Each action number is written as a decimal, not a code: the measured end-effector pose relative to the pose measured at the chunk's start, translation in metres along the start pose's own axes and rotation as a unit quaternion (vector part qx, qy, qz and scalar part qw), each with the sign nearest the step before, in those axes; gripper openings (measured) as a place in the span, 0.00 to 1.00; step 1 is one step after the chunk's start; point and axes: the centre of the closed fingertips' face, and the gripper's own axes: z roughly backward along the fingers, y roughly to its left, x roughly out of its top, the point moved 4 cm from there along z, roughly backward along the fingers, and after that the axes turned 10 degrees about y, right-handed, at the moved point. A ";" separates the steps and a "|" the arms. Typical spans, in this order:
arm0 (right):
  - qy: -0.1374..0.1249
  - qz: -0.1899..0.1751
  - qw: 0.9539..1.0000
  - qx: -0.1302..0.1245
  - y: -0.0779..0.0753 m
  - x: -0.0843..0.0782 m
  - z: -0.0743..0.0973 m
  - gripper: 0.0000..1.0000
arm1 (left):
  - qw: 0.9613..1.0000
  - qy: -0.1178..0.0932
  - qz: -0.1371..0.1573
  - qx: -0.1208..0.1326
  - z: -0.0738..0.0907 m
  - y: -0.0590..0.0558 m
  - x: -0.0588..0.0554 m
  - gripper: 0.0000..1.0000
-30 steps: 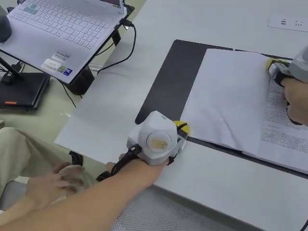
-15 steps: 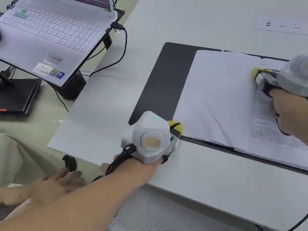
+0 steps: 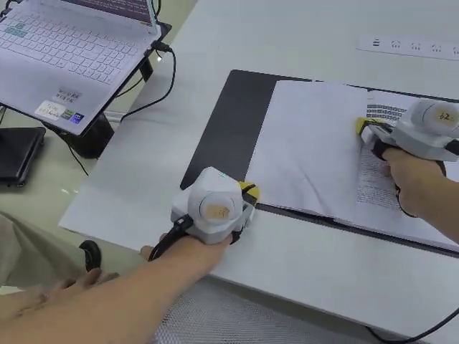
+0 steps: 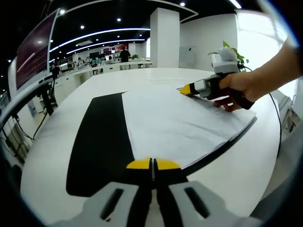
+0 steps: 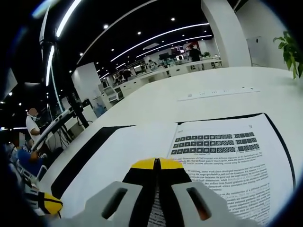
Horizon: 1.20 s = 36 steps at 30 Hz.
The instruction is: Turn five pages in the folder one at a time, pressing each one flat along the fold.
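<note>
Okay — the white table (image 3: 315, 29) carries everything, and the black folder (image 3: 226, 129) lies open and flat on it; read every place below off that folder. The laptop (image 3: 72, 50) sits on a stand well off the folder's left side, apart from it and clear of your work.

Inside the folder, a blank turned page (image 3: 308, 143) covers most of the left half, leaving a strip of black cover bare at the left edge. The printed page (image 3: 373, 179) lies on the right half, text up.

Your right gripper (image 3: 362, 127) is on the folder's fold, where the blank sheet meets the printed one. Its jaws are pressed together with nothing between them and the tips are down on the paper, which looks like the flattening stroke. Your left gripper (image 3: 247, 192) rests at the folder's near edge, by the blank page's near corner. Its jaws are likewise together and empty.

Handling, as a guess: the sheets are thin, light and floppy, and probably slick under hard tips. They'll crease or tear at the binding if yanked. The cover looks stiff and heavy enough to lie put.

For the next turn, take one sheet only at its free outer edge on the folder's right side — a corner is easiest to separate. Pinch lightly, carry it over in an arc, then press along the fold.
</note>
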 end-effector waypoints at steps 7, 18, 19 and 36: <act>0.000 -0.009 1.000 0.004 0.004 -0.007 0.009 0.00 | 1.000 0.000 -0.001 0.000 0.000 0.000 0.000 0.00; 0.007 -0.007 1.000 0.013 0.004 -0.021 0.019 0.00 | 1.000 0.001 -0.004 0.002 0.000 0.000 0.000 0.00; 0.008 -0.008 1.000 0.014 0.004 -0.023 0.020 0.00 | 1.000 0.002 -0.005 0.002 0.000 0.000 0.001 0.00; 0.019 -0.006 1.000 0.016 0.016 -0.050 0.047 0.00 | 1.000 0.002 -0.009 0.002 -0.002 0.000 -0.001 0.00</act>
